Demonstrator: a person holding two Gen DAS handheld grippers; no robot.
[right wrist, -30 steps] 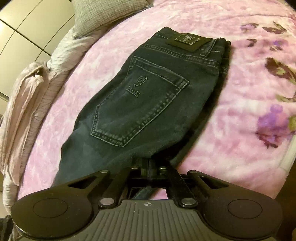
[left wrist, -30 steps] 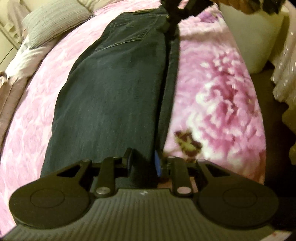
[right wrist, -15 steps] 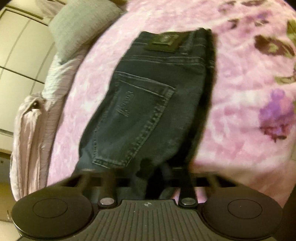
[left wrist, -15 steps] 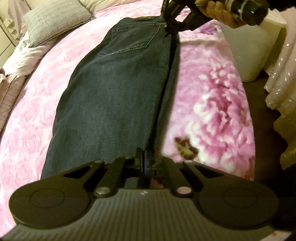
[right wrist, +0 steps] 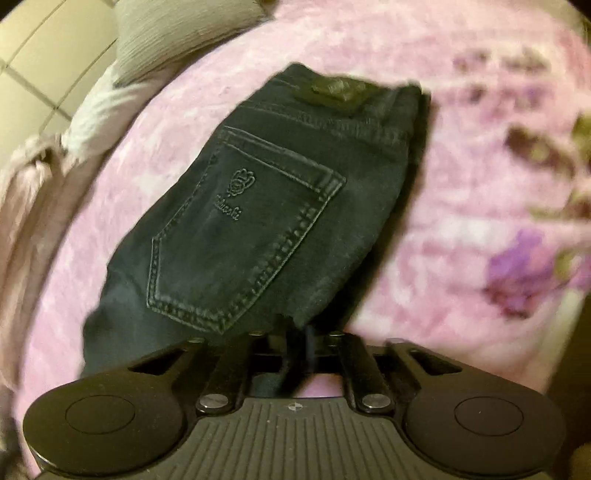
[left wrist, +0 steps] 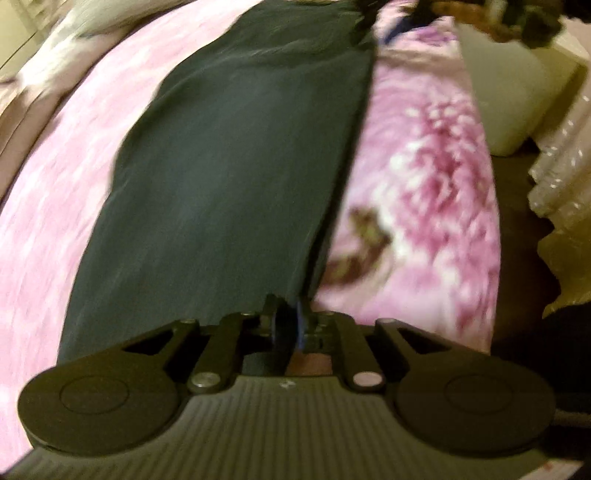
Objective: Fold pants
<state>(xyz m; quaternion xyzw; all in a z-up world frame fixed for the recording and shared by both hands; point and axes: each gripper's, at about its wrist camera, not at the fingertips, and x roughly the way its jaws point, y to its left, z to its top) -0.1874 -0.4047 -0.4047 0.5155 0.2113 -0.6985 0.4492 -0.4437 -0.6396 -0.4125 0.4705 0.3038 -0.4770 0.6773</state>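
A pair of dark jeans (left wrist: 229, 177) is laid lengthwise, folded leg over leg, on a pink floral bedspread (left wrist: 424, 192), with the legs reaching from the near edge to the waist at the far end. The left gripper (left wrist: 287, 325) is pressed together on the near right edge of the jeans, at the leg end, with dark denim pinched between its fingertips. In the right wrist view the waist end of the jeans is seen, with a stitched back pocket (right wrist: 243, 229) bearing an embroidered emblem and a leather patch (right wrist: 338, 90) on the waistband at the far side. The right gripper (right wrist: 298, 334) is closed on the near edge of the denim below the pocket, a fold of cloth being nipped between its fingertips. A grey ribbed pillow (right wrist: 177, 33) is seen at the far left of the bed, beside crumpled pale linen (right wrist: 33, 192). To the right of the bed, in the left wrist view, a white bin-like container (left wrist: 509, 96) is seen, blurred. Both views are smeared by motion.
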